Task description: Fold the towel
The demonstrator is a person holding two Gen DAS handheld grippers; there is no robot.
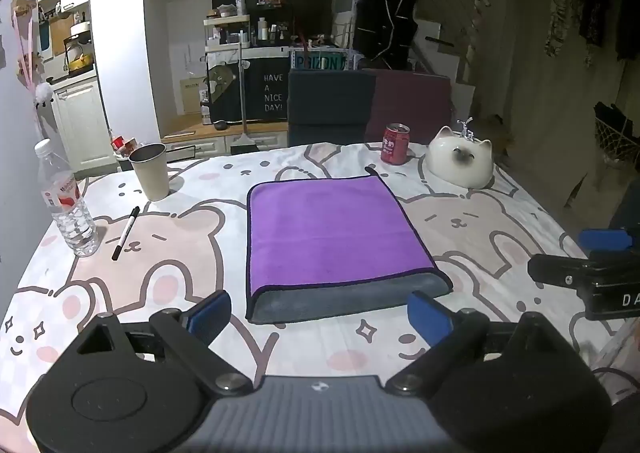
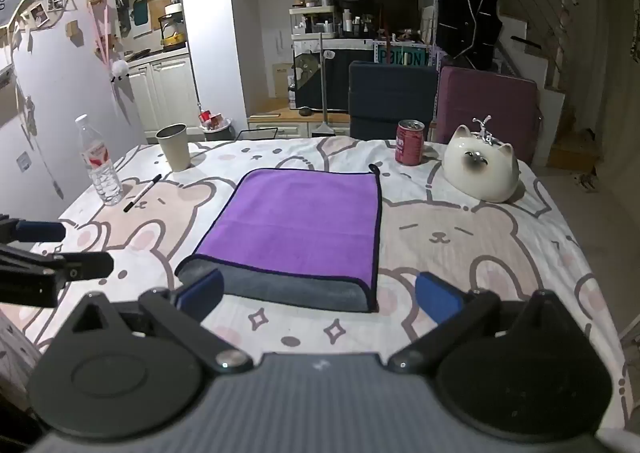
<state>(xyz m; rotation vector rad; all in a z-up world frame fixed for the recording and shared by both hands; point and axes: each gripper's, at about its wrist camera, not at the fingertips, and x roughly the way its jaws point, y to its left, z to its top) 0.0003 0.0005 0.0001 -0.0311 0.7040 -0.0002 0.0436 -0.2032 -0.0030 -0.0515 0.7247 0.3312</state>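
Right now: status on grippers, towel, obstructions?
Left gripper open, empty, short of towel. Right gripper open, empty. Towel folded once, purple over grey, flat on table. Marker, cup, can stand clear of it.

Towel [image 1: 332,237]: purple face, grey underside exposed along the near edge, dark piped border. Tablecloth [image 1: 160,253]: white, printed with pale pink and beige cartoon bears and rabbits outlined in grey. Can [image 1: 396,144]: red. Cup [image 1: 151,172]: beige. Cat figurine [image 1: 458,163]: white, dark face. Marker [image 1: 125,233]: black. Gripper pads [image 1: 426,311]: blue.
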